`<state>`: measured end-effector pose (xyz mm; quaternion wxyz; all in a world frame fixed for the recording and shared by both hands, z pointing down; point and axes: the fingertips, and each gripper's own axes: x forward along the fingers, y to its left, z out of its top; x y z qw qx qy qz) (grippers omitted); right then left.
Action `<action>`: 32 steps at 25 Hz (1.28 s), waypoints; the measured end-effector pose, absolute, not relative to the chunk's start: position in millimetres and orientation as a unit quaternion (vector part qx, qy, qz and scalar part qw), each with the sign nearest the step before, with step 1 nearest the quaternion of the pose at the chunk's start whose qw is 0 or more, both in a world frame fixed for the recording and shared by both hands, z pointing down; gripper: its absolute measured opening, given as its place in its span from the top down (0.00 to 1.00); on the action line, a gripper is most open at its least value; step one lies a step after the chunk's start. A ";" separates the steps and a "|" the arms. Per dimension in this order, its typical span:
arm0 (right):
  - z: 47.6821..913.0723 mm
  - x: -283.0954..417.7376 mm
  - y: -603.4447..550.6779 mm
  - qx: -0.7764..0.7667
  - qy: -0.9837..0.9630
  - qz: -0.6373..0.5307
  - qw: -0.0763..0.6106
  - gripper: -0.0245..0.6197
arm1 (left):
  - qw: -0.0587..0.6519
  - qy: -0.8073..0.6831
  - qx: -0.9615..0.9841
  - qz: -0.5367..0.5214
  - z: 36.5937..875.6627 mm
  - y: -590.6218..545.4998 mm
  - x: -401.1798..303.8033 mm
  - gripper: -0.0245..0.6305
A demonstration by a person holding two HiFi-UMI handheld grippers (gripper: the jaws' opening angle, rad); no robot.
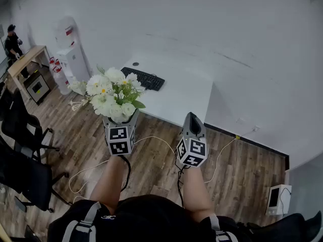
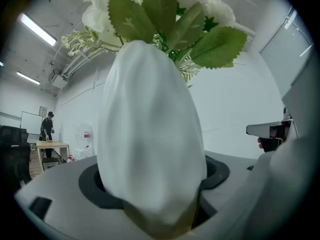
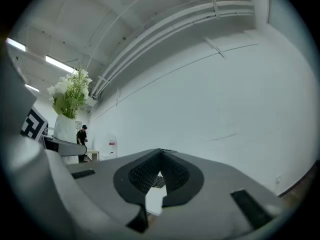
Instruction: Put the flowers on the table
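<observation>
A bunch of white flowers (image 1: 112,95) with green leaves stands in a white vase (image 2: 150,134). My left gripper (image 1: 121,122) is shut on the vase and holds it upright in the air, short of the white table (image 1: 181,92). In the left gripper view the vase fills the gap between the jaws, with leaves (image 2: 165,19) above. My right gripper (image 1: 193,125) hangs beside it, on the right, its tips meeting with nothing between them. In the right gripper view the flowers (image 3: 70,91) show at the left.
A black keyboard (image 1: 143,78) lies at the table's back left. Black office chairs (image 1: 22,135) stand at the left. A water dispenser (image 1: 70,59) and a wooden desk (image 1: 28,59) with a person (image 1: 12,42) are at the far left. Cables (image 1: 151,145) trail on the wooden floor.
</observation>
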<state>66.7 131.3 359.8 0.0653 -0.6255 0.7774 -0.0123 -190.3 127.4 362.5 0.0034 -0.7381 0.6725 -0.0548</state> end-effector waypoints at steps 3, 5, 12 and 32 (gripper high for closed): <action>354.5 65.8 131.5 -0.624 0.778 -0.016 0.074 0.96 | 0.002 0.672 -0.738 -0.054 360.1 127.1 -190.4 0.36; 354.6 65.3 133.7 -0.624 0.778 -0.019 0.076 0.96 | 0.000 0.671 -0.739 -0.055 361.1 128.0 -190.5 0.36; 358.5 57.1 133.5 -0.622 0.779 -0.024 0.075 0.96 | -0.003 0.669 -0.741 -0.055 365.2 125.9 -193.6 0.36; 364.4 -29.7 178.4 -0.649 0.757 0.013 0.071 0.96 | 0.002 0.634 -0.772 -0.045 382.6 152.9 -278.2 0.36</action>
